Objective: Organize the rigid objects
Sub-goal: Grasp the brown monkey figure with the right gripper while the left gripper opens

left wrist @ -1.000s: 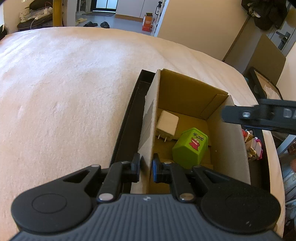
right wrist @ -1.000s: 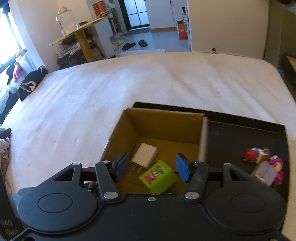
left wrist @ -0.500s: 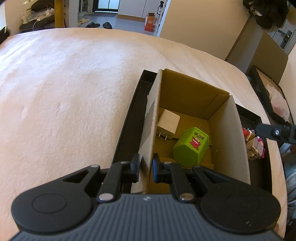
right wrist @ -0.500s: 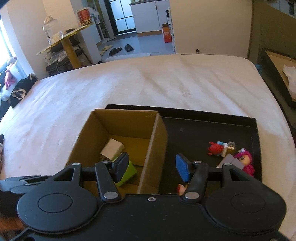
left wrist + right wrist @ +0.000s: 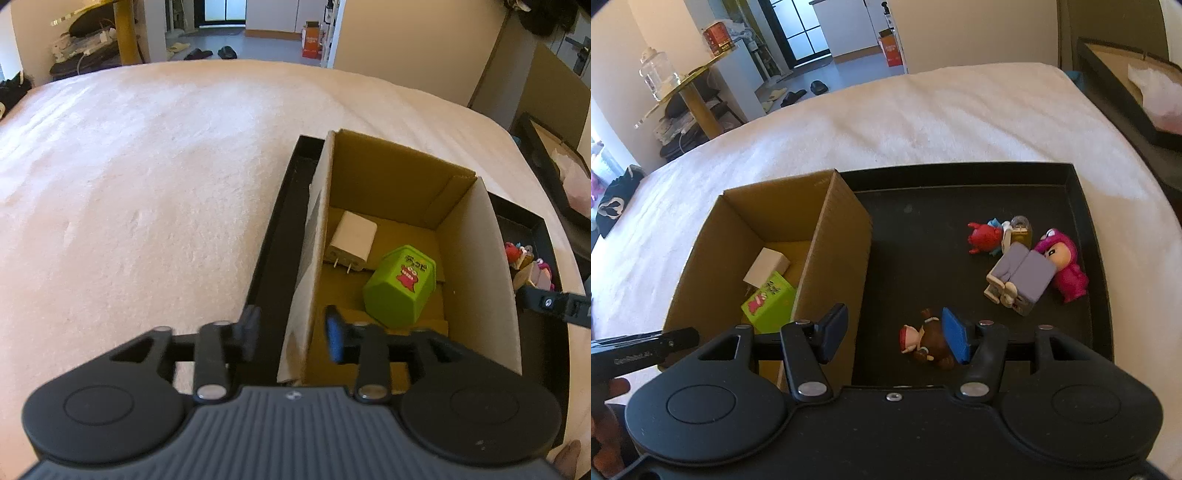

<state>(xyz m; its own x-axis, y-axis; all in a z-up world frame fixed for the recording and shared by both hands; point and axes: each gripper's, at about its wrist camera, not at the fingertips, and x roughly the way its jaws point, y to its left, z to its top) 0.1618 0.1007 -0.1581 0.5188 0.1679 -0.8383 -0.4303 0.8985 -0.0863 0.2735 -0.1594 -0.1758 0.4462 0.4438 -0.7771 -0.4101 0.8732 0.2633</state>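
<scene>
A cardboard box (image 5: 498,280) (image 5: 846,243) stands at the left end of a black tray (image 5: 1086,236). Inside lie a white charger (image 5: 352,240) (image 5: 766,264) and a green block (image 5: 400,286) (image 5: 768,301). My left gripper (image 5: 291,328) is open, its jaws straddling the box's left wall without touching it. My right gripper (image 5: 892,334) is open and empty over the tray, right of the box. A brown figure (image 5: 925,343) lies by its right finger. A red toy (image 5: 984,236), a grey block toy (image 5: 1021,277) and a pink figure (image 5: 1063,266) lie further right.
The tray rests on a cream blanket (image 5: 147,184). Another black tray (image 5: 1123,85) sits at the far right edge. The right gripper's finger shows in the left wrist view (image 5: 554,304). A yellow table (image 5: 687,92) stands beyond.
My left gripper has opened and let go of the box's left wall. My right gripper has swung right, from over the box to over the open tray.
</scene>
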